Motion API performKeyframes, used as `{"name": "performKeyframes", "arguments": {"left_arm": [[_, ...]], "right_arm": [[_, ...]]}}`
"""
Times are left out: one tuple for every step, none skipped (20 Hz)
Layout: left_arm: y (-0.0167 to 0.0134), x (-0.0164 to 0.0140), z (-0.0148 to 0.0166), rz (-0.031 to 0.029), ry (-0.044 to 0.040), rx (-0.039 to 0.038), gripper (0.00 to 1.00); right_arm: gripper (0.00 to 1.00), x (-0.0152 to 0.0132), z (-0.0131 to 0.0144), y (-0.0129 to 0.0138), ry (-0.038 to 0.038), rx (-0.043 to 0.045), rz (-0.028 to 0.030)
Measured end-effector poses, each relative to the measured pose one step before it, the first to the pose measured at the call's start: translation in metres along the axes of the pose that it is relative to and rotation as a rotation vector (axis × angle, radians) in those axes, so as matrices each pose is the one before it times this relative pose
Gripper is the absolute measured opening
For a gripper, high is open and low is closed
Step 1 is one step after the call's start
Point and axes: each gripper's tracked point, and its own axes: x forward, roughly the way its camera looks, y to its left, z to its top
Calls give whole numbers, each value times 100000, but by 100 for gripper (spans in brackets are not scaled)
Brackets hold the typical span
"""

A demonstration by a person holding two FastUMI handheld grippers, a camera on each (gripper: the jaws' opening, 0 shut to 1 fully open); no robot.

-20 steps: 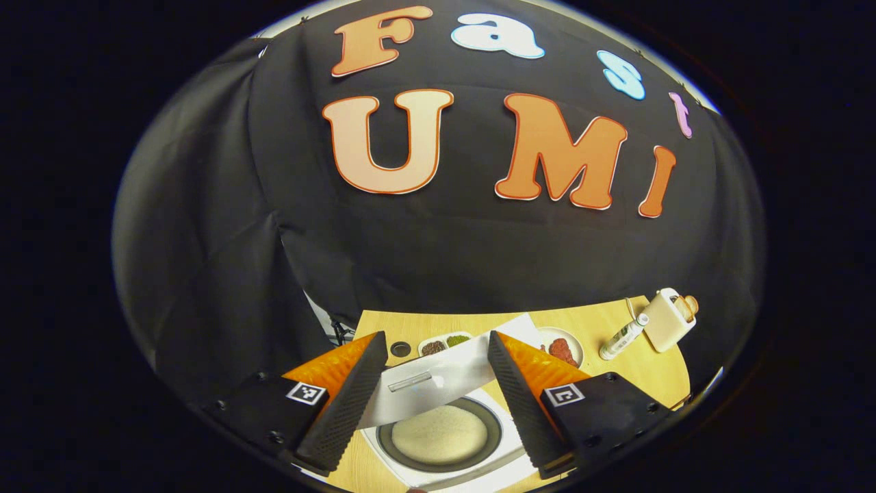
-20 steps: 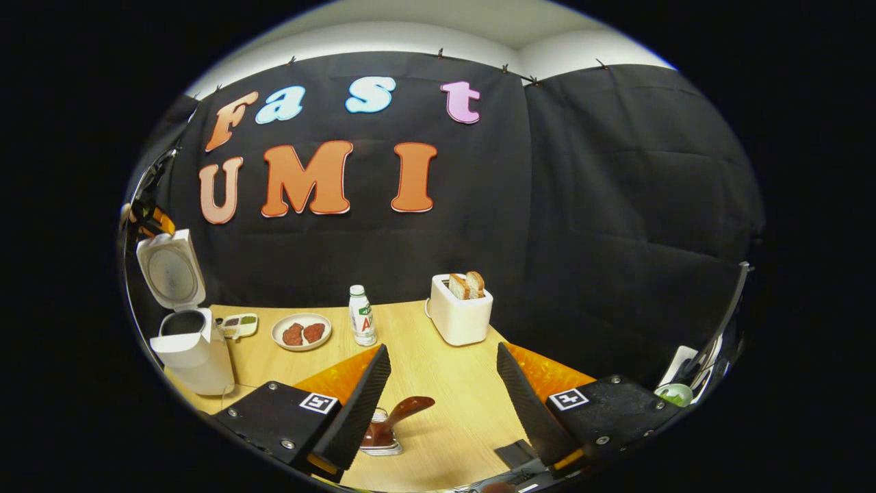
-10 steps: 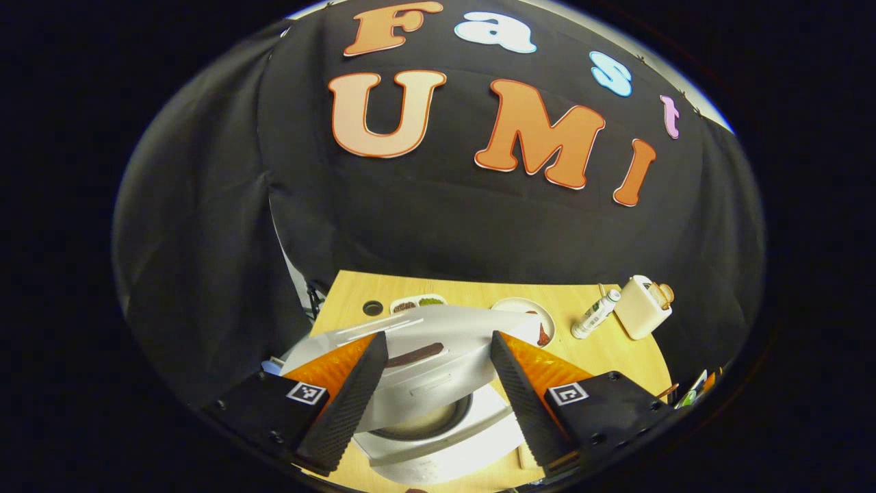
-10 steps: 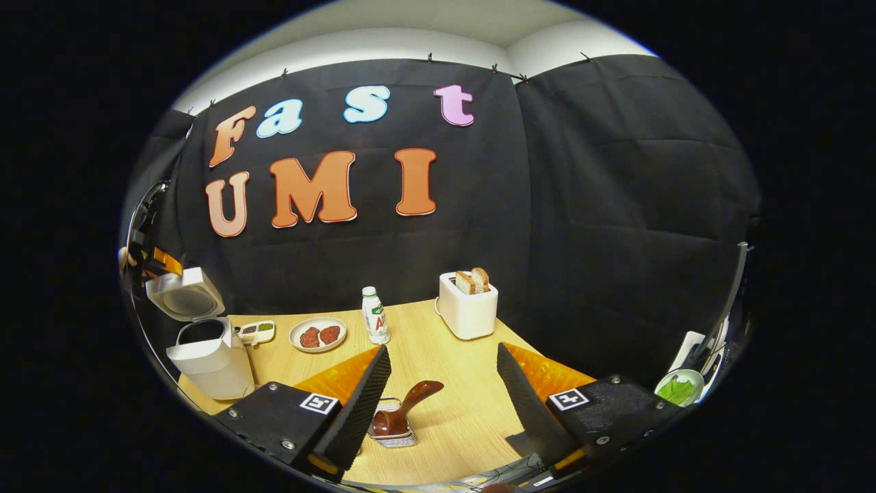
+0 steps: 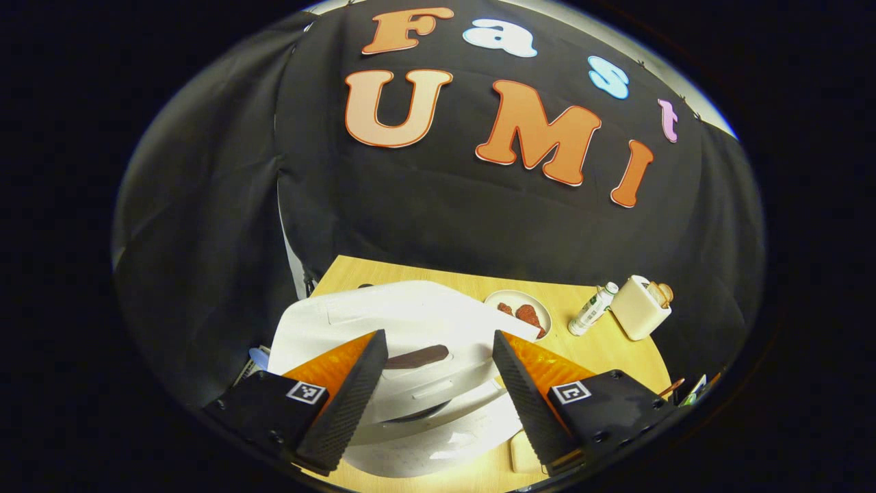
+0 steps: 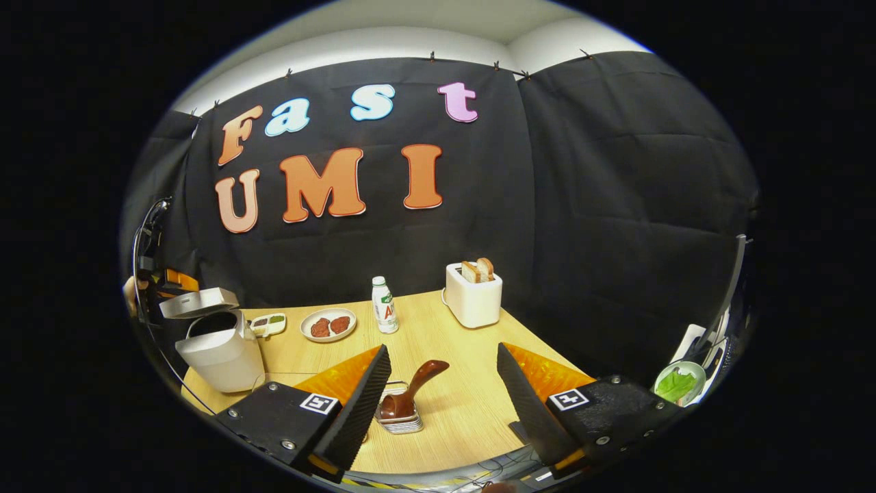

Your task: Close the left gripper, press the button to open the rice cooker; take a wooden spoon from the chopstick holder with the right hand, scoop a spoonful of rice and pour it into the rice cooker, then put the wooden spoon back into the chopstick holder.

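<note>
Lid of the rice cooker is seen nearly down over the pot in the left gripper view; one second ago it was standing upright with the rice exposed, half a second ago it was halfway. The same drop is confirmed in the right gripper view, where the rice cooker sits at the table's far left with only a narrow gap left under the lid. The left gripper is held just above the lid, jaws spread wide, nothing gripped. The right gripper is likewise wide open and empty, hovering over the table. The wooden spoon is resting back in the chopstick holder, just ahead of the left finger. Judged: scoop, pour and return are done; the cooker is being closed, so the task is effectively finished.
</note>
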Motion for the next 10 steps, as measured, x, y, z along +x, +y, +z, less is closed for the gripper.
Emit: {"name": "performKeyframes", "arguments": {"left_arm": [[99, -3, -801, 255, 1364, -2865, 100], [99, -10, -725, -114, 1278, -1943, 100], [142, 326, -1046, 232, 1340, -349, 100], [285, 179, -822, 755, 879, 1009, 100], [-33, 278, -751, 631, 587, 1389, 100], [67, 210, -596, 776, 699, 649, 100], [8, 216, -358, 734, 327, -83, 99], [145, 126, -156, 597, -219, -608, 99], [201, 111, -181, 622, -1072, -717, 99], [86, 122, 52, 615, -1506, -824, 99]], "right_arm": [[96, -207, -219, -161, 467, -21, -62], [96, -170, -186, -117, 420, 357, -96], [96, -45, -136, -194, 213, 707, -215], [96, -121, -47, -166, 174, 690, -97], [96, -78, 78, -97, 172, 390, -289], [96, -42, -20, -191, 26, 42, -420], [96, -11, 33, -180, -64, -146, -355], [96, 21, 140, -108, -186, -94, -279], [96, 2, 62, 3, 14, -69, -48], [96, 4, 54, 35, 217, -130, 75]]}}
